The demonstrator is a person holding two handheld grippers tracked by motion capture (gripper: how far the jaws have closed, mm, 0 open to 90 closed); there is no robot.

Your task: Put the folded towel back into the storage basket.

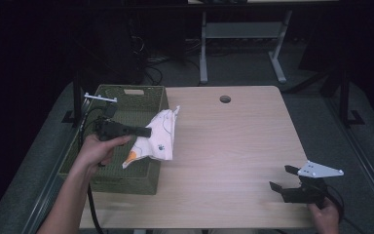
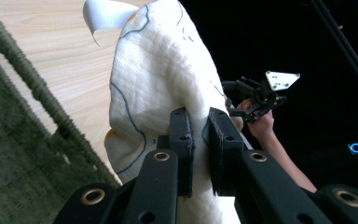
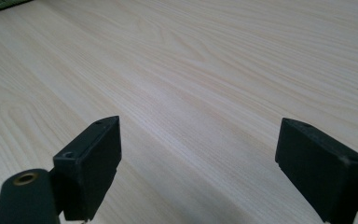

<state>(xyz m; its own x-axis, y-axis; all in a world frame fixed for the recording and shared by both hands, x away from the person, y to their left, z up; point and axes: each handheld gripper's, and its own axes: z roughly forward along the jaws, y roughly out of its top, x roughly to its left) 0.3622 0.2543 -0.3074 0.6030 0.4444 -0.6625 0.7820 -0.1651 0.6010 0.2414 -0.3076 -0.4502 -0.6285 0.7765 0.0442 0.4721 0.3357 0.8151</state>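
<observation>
The left hand-held gripper [image 1: 146, 131], left of centre in the high view, pinches a white cloth [image 1: 158, 139] above the green basket's [image 1: 126, 183] edge. The right hand-held gripper [image 1: 278, 178], lower right, gapes wide and empty over the desk [image 1: 233, 146].

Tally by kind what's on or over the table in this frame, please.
White printed cloth: 1, pinched by the left gripper
Green woven basket: 1
Hand-held grippers: 2, the right gripper open
Total: 4
</observation>
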